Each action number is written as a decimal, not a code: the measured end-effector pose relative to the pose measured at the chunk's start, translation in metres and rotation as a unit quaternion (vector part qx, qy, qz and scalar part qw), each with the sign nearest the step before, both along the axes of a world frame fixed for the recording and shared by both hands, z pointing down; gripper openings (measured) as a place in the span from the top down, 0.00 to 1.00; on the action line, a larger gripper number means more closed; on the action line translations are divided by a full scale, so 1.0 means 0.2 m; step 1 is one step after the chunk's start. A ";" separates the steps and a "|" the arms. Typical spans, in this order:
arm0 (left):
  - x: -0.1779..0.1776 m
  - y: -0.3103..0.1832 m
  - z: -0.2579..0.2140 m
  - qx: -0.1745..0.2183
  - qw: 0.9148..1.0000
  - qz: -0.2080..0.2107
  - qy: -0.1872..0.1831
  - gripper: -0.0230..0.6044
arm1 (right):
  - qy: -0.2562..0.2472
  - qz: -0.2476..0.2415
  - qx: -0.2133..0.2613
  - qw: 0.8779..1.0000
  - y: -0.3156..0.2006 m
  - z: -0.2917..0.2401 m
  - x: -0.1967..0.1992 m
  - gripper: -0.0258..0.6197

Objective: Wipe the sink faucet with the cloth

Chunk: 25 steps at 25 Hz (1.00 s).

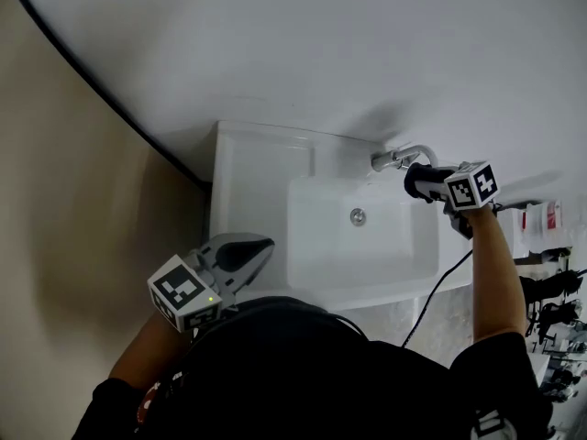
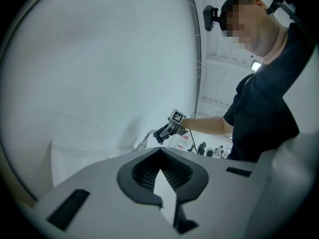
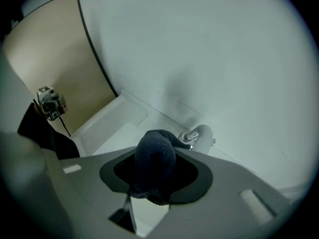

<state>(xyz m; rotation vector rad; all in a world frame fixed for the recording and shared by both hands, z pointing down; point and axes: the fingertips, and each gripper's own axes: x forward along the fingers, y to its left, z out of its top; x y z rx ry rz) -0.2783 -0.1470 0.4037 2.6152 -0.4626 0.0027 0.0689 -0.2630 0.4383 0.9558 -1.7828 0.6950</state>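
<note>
Cloth (image 3: pixel 154 164), dark and knitted, is bunched into a thick roll and sits between the jaws of the right gripper (image 3: pixel 158 144). The jaws are closed on it from both sides, and its rounded end sticks out past their tips. In the head view the right gripper (image 1: pixel 415 181) is stretched out over the back right corner of the white sink (image 1: pixel 248 174), with the cloth (image 1: pixel 424 183) just beside the chrome faucet (image 1: pixel 396 157). The right gripper view shows the end of the cloth against the curved spout of the faucet (image 3: pixel 200 133), but I cannot tell if it really touches the metal. The marker cube (image 1: pixel 472 186) of this gripper faces up, and a black cable (image 1: pixel 440 287) hangs from it along the person's forearm (image 1: pixel 500 273).

The basin is bare, and a round drain (image 1: pixel 358 215) lies in its middle.

The left gripper (image 1: pixel 252 250) is held low and close to the person's body, at the front left corner of the sink and well apart from the faucet. In its own view the jaws of the left gripper (image 2: pixel 159 151) meet at the tips, and nothing is between them. Far beyond them, the same view shows the faucet (image 2: pixel 144 139) and the right gripper (image 2: pixel 162 132) next to it. A white wall (image 1: pixel 321 44) rises behind the sink, and a beige panel (image 1: pixel 73 200) stands at the left side.
</note>
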 end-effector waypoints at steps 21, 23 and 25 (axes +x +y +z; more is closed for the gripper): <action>0.09 0.00 0.02 -0.007 1.000 0.005 -0.009 0.98 | 0.074 0.026 0.171 0.982 -0.31 -0.26 0.12 0.73; 0.11 0.00 0.01 -0.004 1.000 0.009 -0.012 0.98 | 0.053 0.048 0.120 0.990 -0.41 -0.20 0.18 0.73; 0.11 -0.01 0.01 -0.003 1.000 0.002 -0.007 0.98 | 0.045 0.064 0.078 0.994 -0.48 -0.13 0.21 0.73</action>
